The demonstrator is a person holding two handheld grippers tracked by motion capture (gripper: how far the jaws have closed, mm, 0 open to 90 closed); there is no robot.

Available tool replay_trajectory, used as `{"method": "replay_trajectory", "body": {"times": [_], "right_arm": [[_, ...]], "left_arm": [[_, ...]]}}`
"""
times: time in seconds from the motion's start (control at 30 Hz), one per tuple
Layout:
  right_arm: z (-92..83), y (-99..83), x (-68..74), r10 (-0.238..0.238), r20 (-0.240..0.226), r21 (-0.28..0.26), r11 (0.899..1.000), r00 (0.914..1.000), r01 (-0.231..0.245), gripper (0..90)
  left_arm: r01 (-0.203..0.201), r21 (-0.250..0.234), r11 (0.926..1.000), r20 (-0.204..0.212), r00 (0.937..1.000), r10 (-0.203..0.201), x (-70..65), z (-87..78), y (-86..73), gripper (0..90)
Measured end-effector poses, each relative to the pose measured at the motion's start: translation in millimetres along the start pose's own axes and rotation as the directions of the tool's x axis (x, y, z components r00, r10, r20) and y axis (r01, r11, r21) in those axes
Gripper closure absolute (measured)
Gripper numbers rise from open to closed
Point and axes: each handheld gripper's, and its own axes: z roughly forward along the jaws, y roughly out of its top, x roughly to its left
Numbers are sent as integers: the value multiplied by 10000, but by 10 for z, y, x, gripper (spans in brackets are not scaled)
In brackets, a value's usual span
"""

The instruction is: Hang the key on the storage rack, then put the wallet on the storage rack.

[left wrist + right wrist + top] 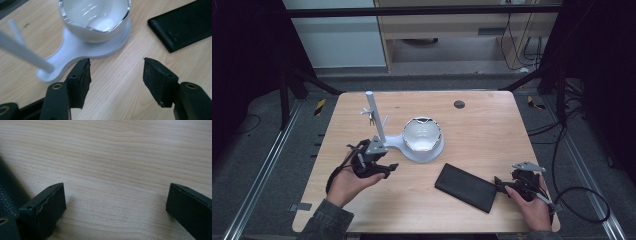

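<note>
L gripper (379, 167) sits low over the table (492, 125), just in front of the white stand (409, 147). Jaws apart, nothing btwn them but bare wood. In L gripper view the gripper (116, 72) looks along the tabletop (120, 82) at the stand's flat base (75, 50); its left jaw tip is just beside the base edge, not clearly touching.

Stand holds a shiny bowl-like cup (422, 132) on its round end and a thin white post (376, 117) on the narrow end; post shows blurred at left in L gripper view (22, 53), cup (96, 17) up top.

Black case (466, 186) lies flat, angled, btwn both hands, also seen top right (182, 23).

R gripper (504, 186) is at the case's right end, near table's front-right. Its jaws stand wide apart over bare wood (117, 177), w/ the case (8, 187) just beside the left jaw (116, 202).
</note>
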Motion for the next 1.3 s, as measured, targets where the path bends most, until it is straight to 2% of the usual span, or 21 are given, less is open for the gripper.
{"method": "replay_trajectory", "body": {"times": [0.1,0.2,0.33,0.4,0.53,0.63,0.77,0.83,1.0,1.17,1.3], "right_arm": [[-12,-4,-10,-36,-51,-45,10000,10000,36,48],[-36,9,-15,-20,-58,-176,9998,10000,19,52],[-72,29,11,-76,-20,-366,9993,10000,75,56],[-85,40,27,-242,24,-433,9988,9997,243,57],[-149,52,57,-283,29,-634,9976,9996,284,58],[-209,75,64,-273,49,-915,9954,9996,276,58],[-257,86,72,-382,-28,-1175,9924,9993,376,55],[-287,90,86,-459,-207,-1355,9899,9987,427,57],[-343,118,149,-839,-469,-1768,9814,9954,744,145],[-337,133,207,-1096,-582,-1750,9797,9923,979,184],[-321,134,221,-1192,-667,-1655,9804,9906,1069,188]], "left_arm": [[-162,-76,9998,291,9994,164,-133,209,72,372],[-148,-154,9998,760,9970,159,-284,443,121,371],[-319,-120,9994,1030,9941,330,-476,650,129,380],[-546,52,9985,1098,9925,537,-532,686,128,390],[-199,-333,9992,1184,9927,238,-596,680,107,417],[-208,-408,9990,1176,9927,254,-643,684,87,473],[-517,62,9986,1258,9908,505,-701,791,63,518],[-638,322,9974,1347,9891,589,-725,858,45,553],[-795,722,9942,1531,9859,677,-757,974,6,672],[-967,942,9908,1556,9845,813,-770,1017,-21,848],[-950,1032,9901,1546,9849,784,-764,1040,-29,895]]}}
